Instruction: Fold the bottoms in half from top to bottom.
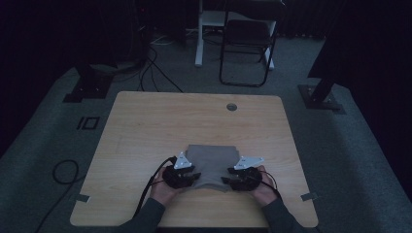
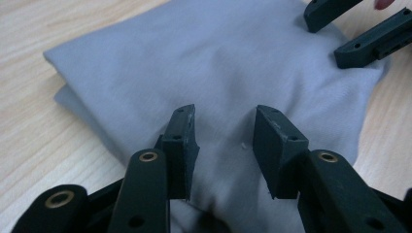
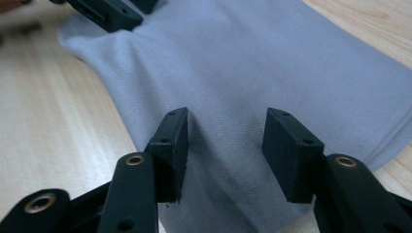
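Dim room, dark carpet, a folding chair point(image 1: 245, 36) at twelve o'clock beyond the pale wood-grain table point(image 1: 145, 126); a folded grey cloth point(image 1: 210, 160) lies flat near the table's six o'clock edge. The left gripper point(image 2: 224, 141) at its seven o'clock corner and the right gripper point(image 3: 227, 145) at its five o'clock corner both stand released, jaws apart over the fabric, gripping nothing. Soft, finely woven and layered, the cloth could bunch, or give up only its top layer, if the hard black jaws close shallow or unevenly.
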`<act>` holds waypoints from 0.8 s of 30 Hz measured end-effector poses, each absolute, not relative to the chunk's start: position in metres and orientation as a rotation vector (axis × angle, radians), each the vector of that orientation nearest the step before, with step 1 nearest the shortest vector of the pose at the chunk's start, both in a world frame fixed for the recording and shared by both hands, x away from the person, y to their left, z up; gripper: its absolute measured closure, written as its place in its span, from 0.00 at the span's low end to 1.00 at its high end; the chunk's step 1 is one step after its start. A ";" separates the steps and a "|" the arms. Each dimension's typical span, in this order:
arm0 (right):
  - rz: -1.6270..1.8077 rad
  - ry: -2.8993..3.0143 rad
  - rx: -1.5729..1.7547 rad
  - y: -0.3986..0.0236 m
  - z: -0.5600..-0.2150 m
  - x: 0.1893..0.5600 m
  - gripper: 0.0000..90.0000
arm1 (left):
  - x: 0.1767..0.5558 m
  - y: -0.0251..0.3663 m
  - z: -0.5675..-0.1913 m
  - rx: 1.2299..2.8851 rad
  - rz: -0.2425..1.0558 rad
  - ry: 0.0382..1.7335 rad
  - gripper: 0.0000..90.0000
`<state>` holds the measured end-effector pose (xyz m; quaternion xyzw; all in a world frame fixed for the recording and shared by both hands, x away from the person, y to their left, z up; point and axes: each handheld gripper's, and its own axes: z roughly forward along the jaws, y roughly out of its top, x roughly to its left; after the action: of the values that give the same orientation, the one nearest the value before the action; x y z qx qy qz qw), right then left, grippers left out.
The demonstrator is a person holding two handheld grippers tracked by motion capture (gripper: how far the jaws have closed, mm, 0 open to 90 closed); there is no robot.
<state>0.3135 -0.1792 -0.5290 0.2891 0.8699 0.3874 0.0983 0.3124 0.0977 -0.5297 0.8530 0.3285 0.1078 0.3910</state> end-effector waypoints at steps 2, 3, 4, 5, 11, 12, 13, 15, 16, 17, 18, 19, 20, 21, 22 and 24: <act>1.129 2.575 0.866 -0.177 -0.532 0.316 0.59 | 0.315 0.098 -0.532 2.176 0.275 0.859 0.69; 1.118 2.572 0.874 -0.176 -0.534 0.318 0.59 | 0.317 0.097 -0.534 2.176 0.281 0.870 0.69; 1.113 2.571 0.885 -0.175 -0.535 0.321 0.59 | 0.321 0.096 -0.536 2.180 0.295 0.884 0.70; 1.110 2.565 0.894 -0.174 -0.536 0.325 0.59 | 0.323 0.096 -0.537 2.183 0.301 0.897 0.71; 1.059 2.496 0.910 -0.168 -0.539 0.348 0.59 | 0.346 0.089 -0.540 2.181 0.389 0.960 0.72; 1.057 2.483 0.919 -0.166 -0.539 0.353 0.59 | 0.352 0.088 -0.541 2.170 0.409 0.981 0.72; 1.054 2.471 0.929 -0.165 -0.539 0.358 0.58 | 0.358 0.087 -0.541 2.161 0.422 0.998 0.72; 1.046 2.446 0.946 -0.162 -0.540 0.369 0.58 | 0.373 0.087 -0.542 2.141 0.448 1.039 0.72; 1.048 2.432 0.960 -0.161 -0.540 0.376 0.58 | 0.378 0.086 -0.542 2.130 0.452 1.056 0.72; 1.050 2.422 0.969 -0.160 -0.540 0.380 0.58 | 0.386 0.087 -0.542 2.113 0.460 1.082 0.71; 1.054 2.409 0.989 -0.159 -0.541 0.388 0.58 | 0.390 0.087 -0.543 2.105 0.464 1.094 0.71; 1.056 2.404 0.995 -0.158 -0.541 0.392 0.58 | 0.396 0.088 -0.543 2.097 0.466 1.109 0.71; 1.059 2.394 1.006 -0.157 -0.541 0.398 0.58 | 0.400 0.088 -0.543 2.086 0.466 1.126 0.71; 1.064 2.385 1.012 -0.156 -0.541 0.403 0.57 | 0.405 0.089 -0.543 2.081 0.473 1.135 0.70; 1.072 2.379 1.024 -0.155 -0.542 0.407 0.57 | 0.409 0.090 -0.543 2.071 0.478 1.150 0.70; 1.091 2.370 1.038 -0.154 -0.543 0.414 0.57 | 0.412 0.093 -0.542 2.066 0.485 1.158 0.69</act>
<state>0.4142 -0.1539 -0.5429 0.3645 0.8324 0.3830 0.1659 0.4121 0.0927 -0.5416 0.7993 0.4478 0.1876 0.3541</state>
